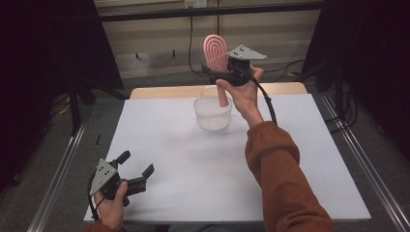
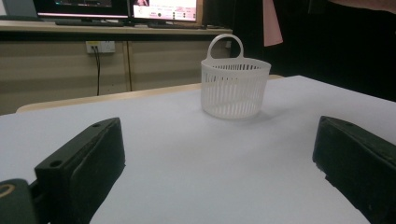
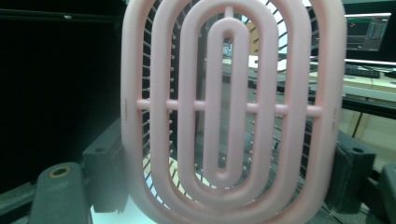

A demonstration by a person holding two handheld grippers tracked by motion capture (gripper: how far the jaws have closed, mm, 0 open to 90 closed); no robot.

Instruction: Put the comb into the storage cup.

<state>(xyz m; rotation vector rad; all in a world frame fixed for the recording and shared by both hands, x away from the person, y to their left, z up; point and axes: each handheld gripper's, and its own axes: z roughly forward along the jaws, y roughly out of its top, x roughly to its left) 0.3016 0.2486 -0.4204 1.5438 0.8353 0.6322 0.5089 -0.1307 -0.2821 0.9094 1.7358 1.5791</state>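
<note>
right gripper (image 1: 220, 72) grasping pink hairbrush (image 1: 215, 50) above white basket (image 1: 212, 114), left gripper (image 1: 138, 169) released near table edge (image 1: 222, 221)

White-topped bench (image 1: 174, 145) with a pale wood edge at the far side, grey carpet floor (image 1: 58, 140), black curtains (image 1: 43, 43) on both sides, beige cabinets (image 2: 65, 70) with a wall socket (image 2: 100, 46), lit monitors (image 2: 163, 9) on the counter behind, metal rails (image 1: 58, 179) beside the bench
</note>
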